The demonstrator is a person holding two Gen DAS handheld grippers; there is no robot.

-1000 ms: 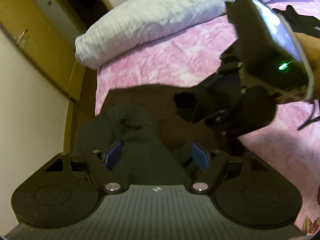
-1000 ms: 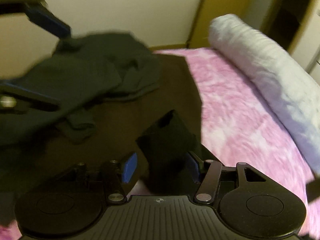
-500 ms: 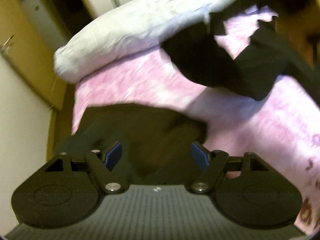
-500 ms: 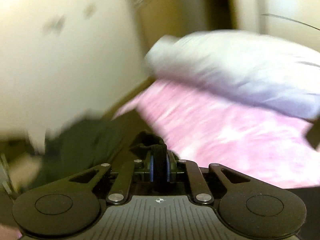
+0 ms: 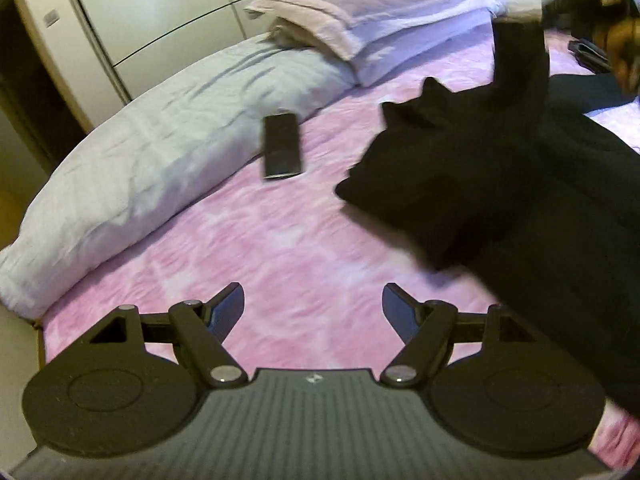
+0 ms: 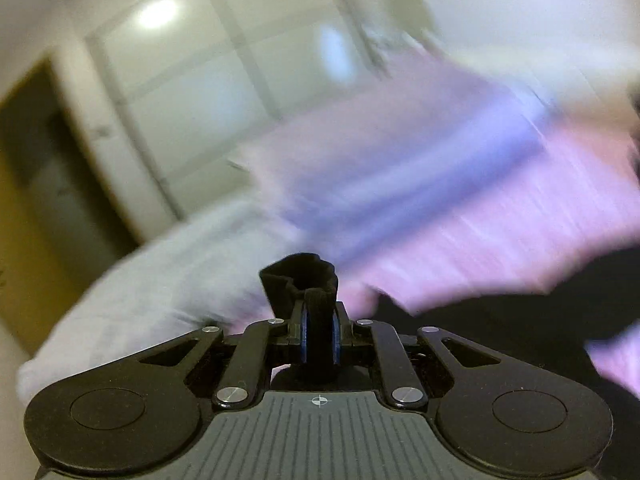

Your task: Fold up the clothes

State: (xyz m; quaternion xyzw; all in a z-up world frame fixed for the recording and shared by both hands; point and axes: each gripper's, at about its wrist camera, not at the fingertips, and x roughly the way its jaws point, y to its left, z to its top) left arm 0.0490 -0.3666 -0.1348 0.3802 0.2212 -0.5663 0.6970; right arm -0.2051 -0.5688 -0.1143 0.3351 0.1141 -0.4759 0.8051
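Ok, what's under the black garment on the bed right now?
The black garment lies over the pink bedspread, which shows all around its near edge. Whatever sits beneath the cloth itself is covered. The dark flat device lies apart from it, beside the grey pillow.

A matt black cloth garment [image 5: 500, 184] is seen at three o'clock on a soft pink mottled bedspread [image 5: 260, 248]. A glossy dark slab [image 5: 281, 147] lies at twelve. The pale pillow [image 5: 152, 160] is wrinkled cotton-like cloth.

black garment [image 5: 500, 184] | bunched, partly lifted | right of pink bed
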